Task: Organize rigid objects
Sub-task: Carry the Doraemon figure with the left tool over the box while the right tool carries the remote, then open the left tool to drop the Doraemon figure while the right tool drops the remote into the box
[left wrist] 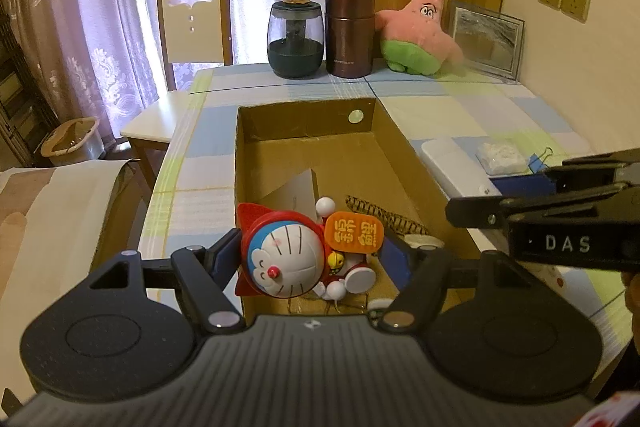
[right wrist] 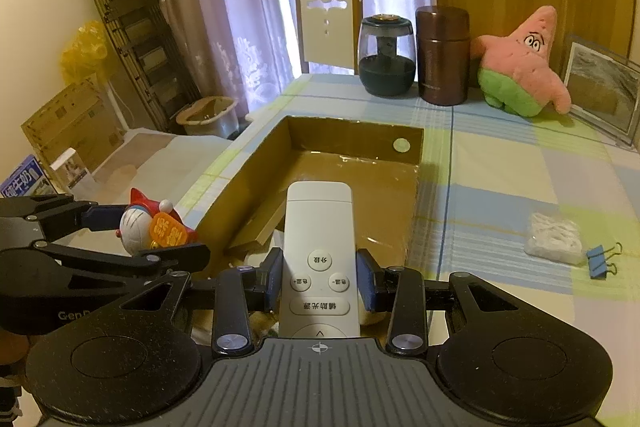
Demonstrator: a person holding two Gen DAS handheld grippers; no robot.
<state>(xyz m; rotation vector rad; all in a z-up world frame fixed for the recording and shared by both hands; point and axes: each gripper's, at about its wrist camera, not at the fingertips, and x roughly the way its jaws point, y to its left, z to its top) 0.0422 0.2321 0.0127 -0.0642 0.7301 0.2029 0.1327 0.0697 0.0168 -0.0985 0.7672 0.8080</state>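
My left gripper (left wrist: 310,251) is shut on a red and white Doraemon figure (left wrist: 288,255) with an orange sign, held over the near end of an open cardboard box (left wrist: 404,163). The figure also shows in the right wrist view (right wrist: 154,227), between the left gripper's fingers at the box's left side. My right gripper (right wrist: 320,277) is shut on a white remote control (right wrist: 319,259), held above the near end of the same box (right wrist: 244,179). The remote (left wrist: 452,163) and the right gripper's black fingers (left wrist: 520,211) show at the right of the left wrist view.
A card, a woven piece and small items lie in the box. On the checked tablecloth: a white packet (right wrist: 554,237), a blue binder clip (right wrist: 602,261), a dark jar (right wrist: 386,55), a brown canister (right wrist: 442,55), a pink star plush (right wrist: 520,67), a picture frame (right wrist: 602,93). A chair (right wrist: 328,27) stands behind.
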